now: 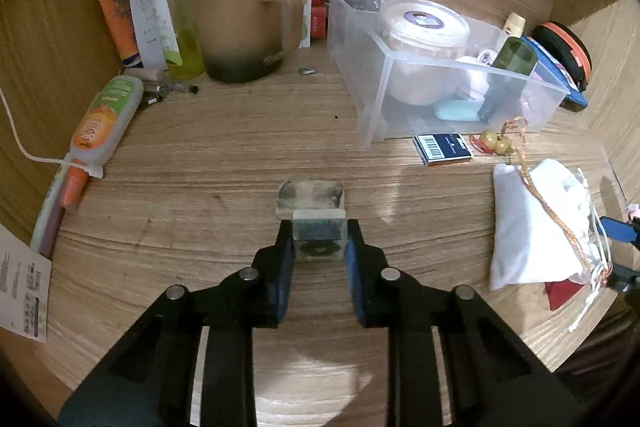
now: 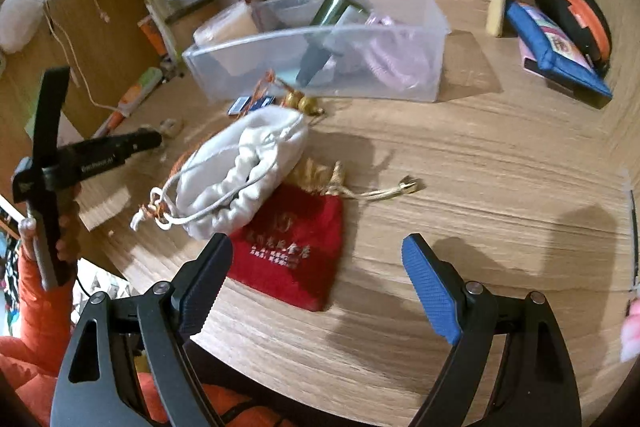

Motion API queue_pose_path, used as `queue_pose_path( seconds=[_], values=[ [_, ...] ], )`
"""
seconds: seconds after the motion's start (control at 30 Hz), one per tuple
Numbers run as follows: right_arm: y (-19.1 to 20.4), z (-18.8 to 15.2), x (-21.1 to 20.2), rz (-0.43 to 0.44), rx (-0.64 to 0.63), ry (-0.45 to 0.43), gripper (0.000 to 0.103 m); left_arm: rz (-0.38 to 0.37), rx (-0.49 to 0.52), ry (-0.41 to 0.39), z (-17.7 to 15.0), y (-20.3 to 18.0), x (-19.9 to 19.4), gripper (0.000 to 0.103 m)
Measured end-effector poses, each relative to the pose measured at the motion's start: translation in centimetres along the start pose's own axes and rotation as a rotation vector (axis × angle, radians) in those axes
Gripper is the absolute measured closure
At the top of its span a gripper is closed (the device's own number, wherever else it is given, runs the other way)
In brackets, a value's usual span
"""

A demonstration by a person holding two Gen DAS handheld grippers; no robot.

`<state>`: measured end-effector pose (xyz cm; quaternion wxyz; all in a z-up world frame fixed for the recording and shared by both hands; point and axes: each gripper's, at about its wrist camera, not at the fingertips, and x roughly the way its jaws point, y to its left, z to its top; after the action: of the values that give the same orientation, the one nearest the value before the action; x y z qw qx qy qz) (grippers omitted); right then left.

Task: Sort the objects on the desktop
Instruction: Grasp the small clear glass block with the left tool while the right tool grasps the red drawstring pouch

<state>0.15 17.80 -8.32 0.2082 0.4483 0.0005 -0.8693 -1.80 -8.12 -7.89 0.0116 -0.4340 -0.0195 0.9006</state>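
Note:
My left gripper (image 1: pixel 318 239) is shut on a small clear plastic block (image 1: pixel 319 227) that rests low on the wooden desk (image 1: pixel 224 163); its blue pads press both sides of it. In the right wrist view the left gripper (image 2: pixel 154 139) reaches in from the left, held by a hand in an orange sleeve. My right gripper (image 2: pixel 316 239) stands open above the desk, nothing between its fingers, just over the near edge of a red drawstring pouch (image 2: pixel 296 251). A white drawstring pouch (image 2: pixel 248 163) lies partly on the red one. Behind them stands a clear storage bin (image 1: pixel 372 99) holding a white tub, a green bottle and small items.
A brown mug (image 1: pixel 244 27), bottles and a tube (image 1: pixel 108 115) crowd the back left. A blue card box (image 1: pixel 442 149) and a gourd charm (image 1: pixel 494 143) lie in front of the bin. A blue wallet (image 2: pixel 556 55) and an orange-and-black round case (image 2: pixel 580 15) sit at the back right.

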Motion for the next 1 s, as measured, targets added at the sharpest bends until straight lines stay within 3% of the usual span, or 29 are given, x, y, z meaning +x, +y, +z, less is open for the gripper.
queue_pose_path(
  seconds=[0.3,0.37,0.57,0.7,1.0],
  values=[
    [1.9,0.0,2.4,-0.066,-0.070,0.006,0.023,-0.034,-0.005,-0.045,-0.9,-0.5,-2.4,0.079],
    [2.3,-0.1,2.5,-0.111,-0.097,-0.007,0.047,-0.044,-0.001,-0.053,-1.0,-0.7,-2.8,0.079],
    [1.9,-0.2,2.1,-0.119,-0.100,-0.024,0.080,-0.085,0.013,-0.077,-1.0,-2.2,-3.9,0.079],
    [0.6,-0.3,1.7,-0.094,-0.058,-0.025,0.086,-0.112,0.028,-0.092,-0.8,-3.5,-4.4,0.079],
    [-1.7,0.6,-0.6,-0.153,0.001,-0.078,0.092,-0.130,0.053,-0.118,-0.2,-5.5,-5.1,0.079]
  ],
)
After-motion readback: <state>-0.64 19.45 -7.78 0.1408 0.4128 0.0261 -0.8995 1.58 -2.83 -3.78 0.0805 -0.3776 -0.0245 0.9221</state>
